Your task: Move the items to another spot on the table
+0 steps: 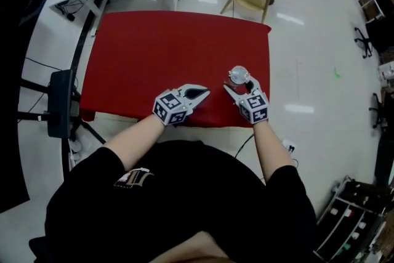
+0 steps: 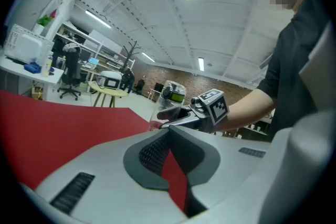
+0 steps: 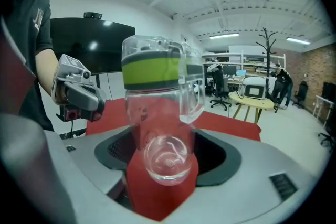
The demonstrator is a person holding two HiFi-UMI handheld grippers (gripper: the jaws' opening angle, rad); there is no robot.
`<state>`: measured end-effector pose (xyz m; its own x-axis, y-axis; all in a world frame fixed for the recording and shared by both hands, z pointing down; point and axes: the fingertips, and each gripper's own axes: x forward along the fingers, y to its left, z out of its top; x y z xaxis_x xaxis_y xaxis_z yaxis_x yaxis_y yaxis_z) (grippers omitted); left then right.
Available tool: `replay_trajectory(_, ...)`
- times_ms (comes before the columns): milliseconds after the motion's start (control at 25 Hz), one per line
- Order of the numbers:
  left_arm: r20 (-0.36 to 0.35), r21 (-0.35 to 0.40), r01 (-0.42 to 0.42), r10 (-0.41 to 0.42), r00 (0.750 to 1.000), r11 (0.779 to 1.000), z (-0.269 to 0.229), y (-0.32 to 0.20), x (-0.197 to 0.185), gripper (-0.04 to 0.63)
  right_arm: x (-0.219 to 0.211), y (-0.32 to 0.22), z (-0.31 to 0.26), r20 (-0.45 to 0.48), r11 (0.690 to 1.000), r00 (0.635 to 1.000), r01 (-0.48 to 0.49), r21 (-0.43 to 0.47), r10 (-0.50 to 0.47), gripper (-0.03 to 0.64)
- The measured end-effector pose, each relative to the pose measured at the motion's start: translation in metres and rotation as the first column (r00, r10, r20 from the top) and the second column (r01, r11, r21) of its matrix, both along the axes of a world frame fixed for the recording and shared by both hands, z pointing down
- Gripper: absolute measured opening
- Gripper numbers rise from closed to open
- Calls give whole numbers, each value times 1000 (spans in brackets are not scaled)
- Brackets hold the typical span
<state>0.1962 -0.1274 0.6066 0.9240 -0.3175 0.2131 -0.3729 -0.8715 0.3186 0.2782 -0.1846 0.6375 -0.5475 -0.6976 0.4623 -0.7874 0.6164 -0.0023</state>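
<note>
The right gripper [image 1: 237,87] squeezes a clear bottle [image 1: 239,75] over the red table [image 1: 154,52]. The left gripper [image 1: 201,94] is closed, holding nothing.

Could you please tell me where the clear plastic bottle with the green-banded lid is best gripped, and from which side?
Take the clear plastic bottle with the green-banded lid across its round, straight-walled body below the lid, from the side, avoiding the transparent flap hanging from the lid. The right tongs grip it this way.
</note>
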Motion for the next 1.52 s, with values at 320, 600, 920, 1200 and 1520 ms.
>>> replay_trajectory(320, 47, -6, -203, 203, 978, 979, 5, 74, 95, -8, 83, 92, 39, -19, 991, 994, -105, -88, 103, 341)
replay_trajectory(600, 104, -58, -318, 323, 941, 946, 17, 109, 117, -8, 117, 102, 66, 22, 978, 982, -185, -91, 188, 341)
replay_trajectory(920, 140, -78, -285, 293, 946, 955, 29, 121, 166, -8, 121, 113, 98, -21, 997, 1000, 5, -76, -7, 342)
replay_trajectory(1200, 129, -104, -276, 288, 949, 955, 29, 136, 182, -8, 128, 112, 114, -10, 992, 999, 50, -114, -52, 347)
replay_trajectory(1520, 47, -69, -243, 247, 968, 968, -17, 121, 164, -8, 185, 146, 103, -51, 976, 996, -88, -198, 80, 390)
